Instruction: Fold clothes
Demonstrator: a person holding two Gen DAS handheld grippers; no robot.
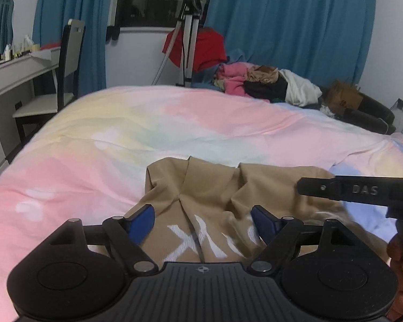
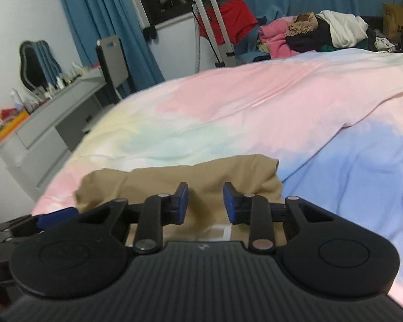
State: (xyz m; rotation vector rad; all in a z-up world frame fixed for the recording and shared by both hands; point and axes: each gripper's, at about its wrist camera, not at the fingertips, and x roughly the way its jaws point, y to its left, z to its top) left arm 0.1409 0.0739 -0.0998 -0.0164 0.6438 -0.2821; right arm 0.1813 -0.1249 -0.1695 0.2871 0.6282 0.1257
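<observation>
Both grippers hang low over the tan shirt (image 1: 228, 187), the left gripper (image 1: 201, 221) spread wide and the right gripper (image 2: 205, 202) spread too. The shirt lies bunched on the bed (image 1: 94, 147), white letters showing.

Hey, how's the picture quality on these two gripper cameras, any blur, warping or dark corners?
Left wrist view: fisheye bends the pastel tie-dye duvet into a dome, corners go black, and the crumpled tan garment with white lettering smears near the open left gripper. Right wrist view: tilted, the same curving, softer overall; the open right gripper stays sharp.
</observation>
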